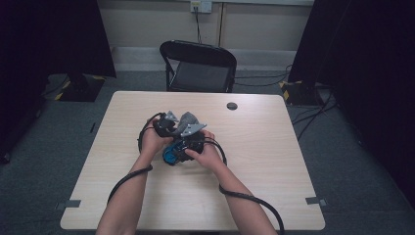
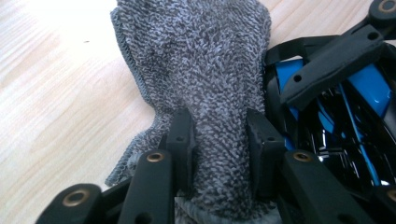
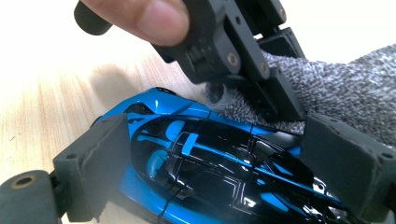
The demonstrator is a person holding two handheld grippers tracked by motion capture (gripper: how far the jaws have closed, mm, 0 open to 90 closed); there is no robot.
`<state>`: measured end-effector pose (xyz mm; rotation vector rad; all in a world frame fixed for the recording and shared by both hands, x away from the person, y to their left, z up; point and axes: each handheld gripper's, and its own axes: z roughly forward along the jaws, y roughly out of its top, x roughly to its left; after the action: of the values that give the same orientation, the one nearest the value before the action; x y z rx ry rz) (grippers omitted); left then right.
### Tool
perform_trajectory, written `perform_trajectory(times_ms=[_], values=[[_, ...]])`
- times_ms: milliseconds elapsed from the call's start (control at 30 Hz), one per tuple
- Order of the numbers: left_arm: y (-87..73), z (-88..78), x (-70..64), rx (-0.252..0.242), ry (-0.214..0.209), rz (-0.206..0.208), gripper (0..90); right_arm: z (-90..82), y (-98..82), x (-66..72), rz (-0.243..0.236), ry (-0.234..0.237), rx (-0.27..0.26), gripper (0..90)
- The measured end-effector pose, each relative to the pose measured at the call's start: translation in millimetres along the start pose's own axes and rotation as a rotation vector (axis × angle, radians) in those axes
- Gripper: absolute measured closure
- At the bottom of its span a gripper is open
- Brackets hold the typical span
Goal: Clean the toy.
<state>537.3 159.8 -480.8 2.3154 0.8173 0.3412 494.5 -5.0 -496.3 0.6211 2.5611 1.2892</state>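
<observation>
Pale wood-grain tabletop [image 1: 274,147] carries the work, with a black folding chair [image 1: 198,66] standing beyond its far edge and a small dark round disc [image 1: 232,105] lying on the wood well ahead of both tongs.

One toy car is in play: a glossy blue and black model car [image 3: 196,168], lying between the pads of the right gripper [image 3: 233,163], whose jaws close on its two sides and hold it. One cloth is in play too: a grey terry cloth [image 2: 205,70], bunched into a narrow neck between the pads of the left gripper [image 2: 218,140], which presses on it from both sides. The left gripper [image 3: 243,88], seen from the right gripper view, brings the cloth down just against the car's bodywork at the far side of the right tongs; in the left gripper view the car [image 2: 359,93] sits just beside the cloth. From above, both grippers meet near the table's middle, left gripper [image 1: 164,125] beside right gripper [image 1: 188,142].

Judged from this, the job is wiping the car with the cloth. Both things are already gripped and brought together; the wiping itself seems at most partly done, with much of the glossy body left uncovered
</observation>
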Motion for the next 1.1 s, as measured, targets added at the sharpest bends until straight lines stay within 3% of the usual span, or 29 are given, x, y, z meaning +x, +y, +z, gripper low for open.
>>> perform_trajectory(times_ms=[233, 567, 1100], values=[[0.3, 5.7, 0.7, -0.014, -0.010, -0.035, 64.5, 0.1, 0.3, 0.0, -0.001, -0.002, 0.003, 8.3], [0.4, 4.2, 0.7, -0.002, -0.039, -0.011, 72.6, 0.1, 0.5, 0.2, 0.000, -0.003, 0.004, 8.2], [-14.4, -17.3, 3.8, 0.044, -0.081, 0.002, 73.5, 0.2, 0.3, 0.4, -0.004, 0.001, 0.001, 8.3]])
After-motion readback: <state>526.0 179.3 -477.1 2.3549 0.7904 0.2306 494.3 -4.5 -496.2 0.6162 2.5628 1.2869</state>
